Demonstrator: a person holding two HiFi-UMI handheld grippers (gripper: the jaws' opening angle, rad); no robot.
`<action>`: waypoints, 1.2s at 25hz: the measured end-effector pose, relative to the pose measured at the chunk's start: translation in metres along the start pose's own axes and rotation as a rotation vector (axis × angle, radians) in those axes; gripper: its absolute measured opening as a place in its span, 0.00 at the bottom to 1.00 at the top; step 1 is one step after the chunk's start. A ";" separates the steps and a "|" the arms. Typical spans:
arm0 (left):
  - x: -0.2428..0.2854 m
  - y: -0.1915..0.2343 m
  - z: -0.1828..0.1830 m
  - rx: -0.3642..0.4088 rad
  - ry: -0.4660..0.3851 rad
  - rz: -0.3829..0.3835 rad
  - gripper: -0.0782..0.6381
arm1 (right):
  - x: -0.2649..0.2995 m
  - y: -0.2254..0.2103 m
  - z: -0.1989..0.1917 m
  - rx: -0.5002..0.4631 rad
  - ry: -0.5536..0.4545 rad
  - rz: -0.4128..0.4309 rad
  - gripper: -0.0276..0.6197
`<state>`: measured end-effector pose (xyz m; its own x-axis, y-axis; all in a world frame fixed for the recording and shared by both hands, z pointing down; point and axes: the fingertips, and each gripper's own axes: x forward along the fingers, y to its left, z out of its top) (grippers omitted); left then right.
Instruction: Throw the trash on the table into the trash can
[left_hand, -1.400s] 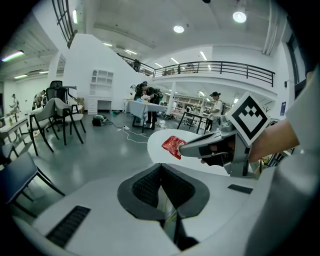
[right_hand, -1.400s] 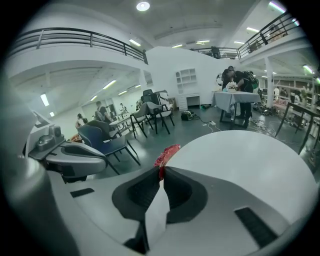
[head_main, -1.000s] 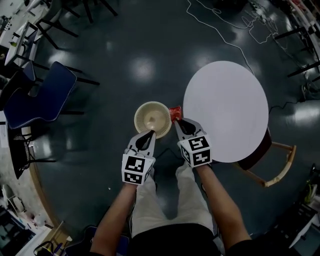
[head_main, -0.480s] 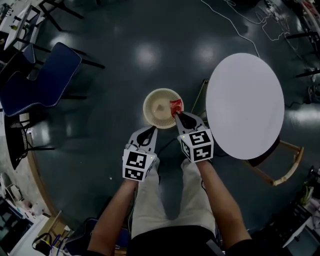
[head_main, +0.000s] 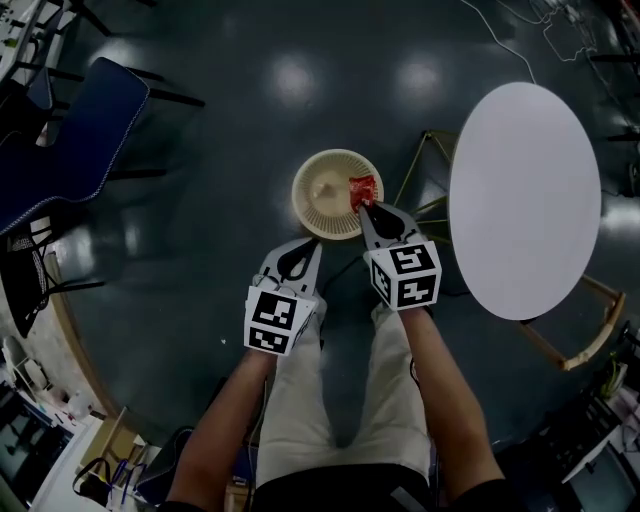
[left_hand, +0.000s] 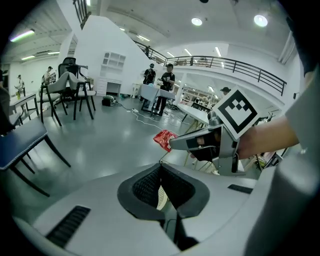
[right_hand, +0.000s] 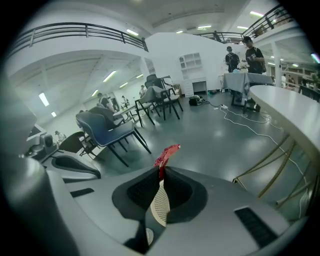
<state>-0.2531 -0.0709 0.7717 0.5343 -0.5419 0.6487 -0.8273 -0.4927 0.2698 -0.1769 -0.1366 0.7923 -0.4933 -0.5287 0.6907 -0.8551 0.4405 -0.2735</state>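
Note:
A red crumpled wrapper (head_main: 361, 190) is pinched in my right gripper (head_main: 366, 207), hanging over the right rim of the cream round trash can (head_main: 318, 206) on the floor. In the right gripper view the red wrapper (right_hand: 166, 154) sticks up from between the shut jaws. My left gripper (head_main: 301, 252) is shut and empty, just below the can's near rim. In the left gripper view the right gripper (left_hand: 172, 145) shows with the wrapper (left_hand: 163, 139) at its tip. The white round table (head_main: 524, 200) stands to the right, its top bare.
A blue chair (head_main: 62, 152) stands at the far left on the dark glossy floor. A wooden chair (head_main: 575, 340) sits under the table's right edge. Cables (head_main: 545, 25) lie on the floor at the top right. People stand by desks in the distance (left_hand: 161, 92).
Both grippers have dropped lower and moved toward the trash can. The red wrapper went from beside the table's edge to over the can's right rim. The table slid to the right in view.

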 end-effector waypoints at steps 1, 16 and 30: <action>0.006 0.005 -0.003 0.001 0.002 -0.003 0.13 | 0.007 -0.002 -0.003 0.002 0.003 -0.002 0.10; 0.086 0.062 -0.066 -0.025 0.054 0.012 0.13 | 0.098 -0.036 -0.091 0.022 0.108 -0.026 0.10; 0.094 0.066 -0.076 -0.028 0.101 -0.006 0.13 | 0.111 -0.046 -0.108 0.095 0.150 -0.028 0.25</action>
<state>-0.2710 -0.1024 0.9046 0.5198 -0.4671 0.7153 -0.8296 -0.4757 0.2922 -0.1748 -0.1374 0.9539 -0.4458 -0.4224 0.7892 -0.8829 0.3529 -0.3099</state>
